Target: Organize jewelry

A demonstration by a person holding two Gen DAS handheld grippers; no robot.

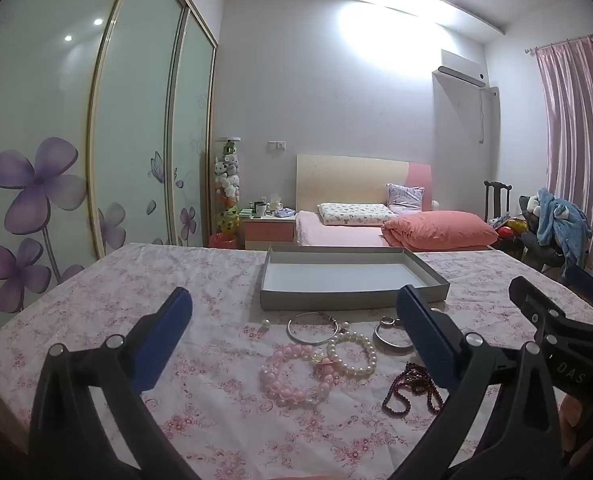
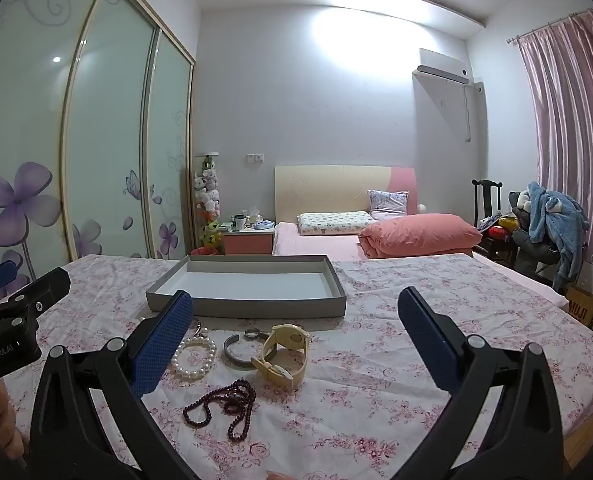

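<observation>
Jewelry lies on a floral cloth in front of an empty grey tray (image 1: 348, 300) (image 2: 248, 306). In the left wrist view I see a pink bead bracelet (image 1: 296, 376), a white pearl bracelet (image 1: 354, 354), a silver bangle (image 1: 311, 331), a silver cuff (image 1: 392, 338), a small ring (image 1: 386, 322) and a dark red bead necklace (image 1: 412, 390). The right wrist view shows the pearl bracelet (image 2: 194, 358), the cuff (image 2: 236, 350), the necklace (image 2: 226, 404) and a cream watch (image 2: 284, 354). My left gripper (image 1: 292, 300) is open above the jewelry. My right gripper (image 2: 296, 304) is open, the watch between its fingers.
The table (image 1: 116, 292) with the floral cloth fills the foreground. Behind it stand a bed with a pink duvet (image 1: 440, 230), a nightstand (image 1: 270, 228), sliding wardrobe doors (image 1: 136, 120) at left and a chair piled with clothes (image 2: 544, 220) at right.
</observation>
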